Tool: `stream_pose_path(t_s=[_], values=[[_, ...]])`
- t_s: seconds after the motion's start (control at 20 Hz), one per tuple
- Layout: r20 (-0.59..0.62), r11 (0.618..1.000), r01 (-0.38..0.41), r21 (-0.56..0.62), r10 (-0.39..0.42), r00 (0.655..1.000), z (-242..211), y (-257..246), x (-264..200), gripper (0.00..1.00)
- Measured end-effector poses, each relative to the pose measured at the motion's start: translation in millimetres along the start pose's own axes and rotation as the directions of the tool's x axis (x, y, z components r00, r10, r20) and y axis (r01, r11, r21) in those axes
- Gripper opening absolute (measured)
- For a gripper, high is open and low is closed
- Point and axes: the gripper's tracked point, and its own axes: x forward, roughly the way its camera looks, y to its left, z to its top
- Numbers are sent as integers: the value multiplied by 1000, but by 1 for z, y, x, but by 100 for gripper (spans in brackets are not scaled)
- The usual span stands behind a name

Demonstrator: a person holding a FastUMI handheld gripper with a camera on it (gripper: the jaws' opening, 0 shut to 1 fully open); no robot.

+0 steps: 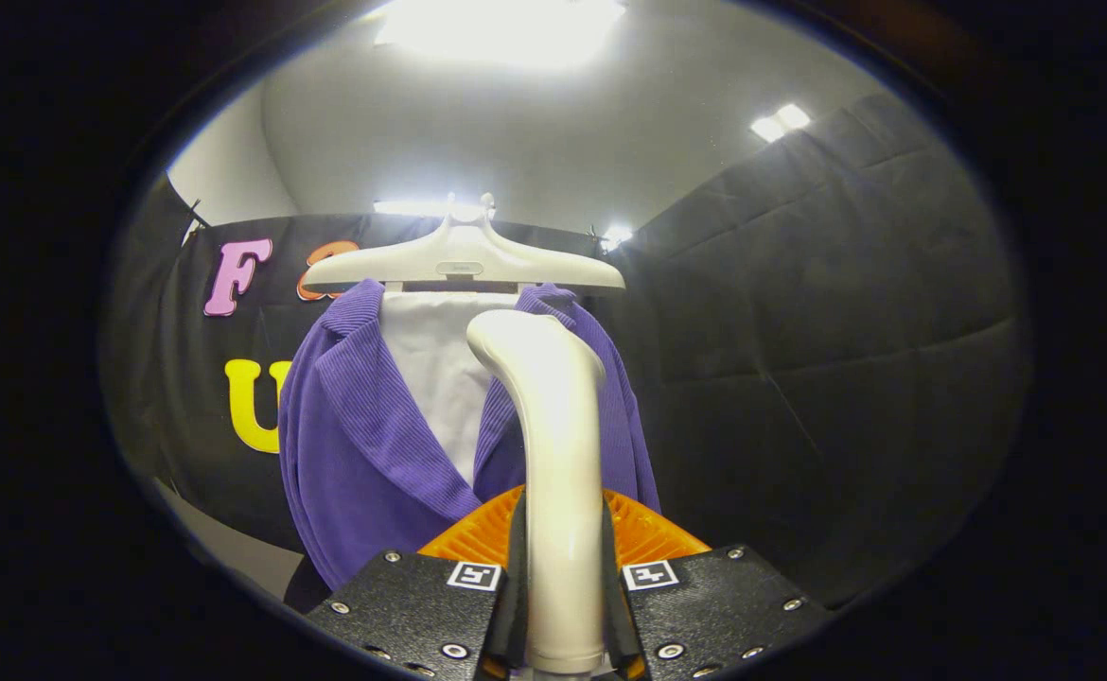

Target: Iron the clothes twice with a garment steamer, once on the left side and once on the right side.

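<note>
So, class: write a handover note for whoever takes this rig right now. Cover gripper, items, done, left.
Gripper: jaws shut on the garment steamer handle, steamer upright between them.
Purple jacket hangs over a white shirt on the white hanger, just beyond the steamer.
Steamer head sits in front of the jacket's opening; contact with the fabric cannot be told.
Done: steamer grasped. Completed passes cannot be told.
Left: left-side and right-side passes, unless already made.
</note>
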Motion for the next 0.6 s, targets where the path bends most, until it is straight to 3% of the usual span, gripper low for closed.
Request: stream_pose_path(t_s=[0.35,0.6], values=[[-84,997,80,20,-78,993,-53,-32,30,32],[-146,997,74,24,-70,987,-94,-38,28,32]])
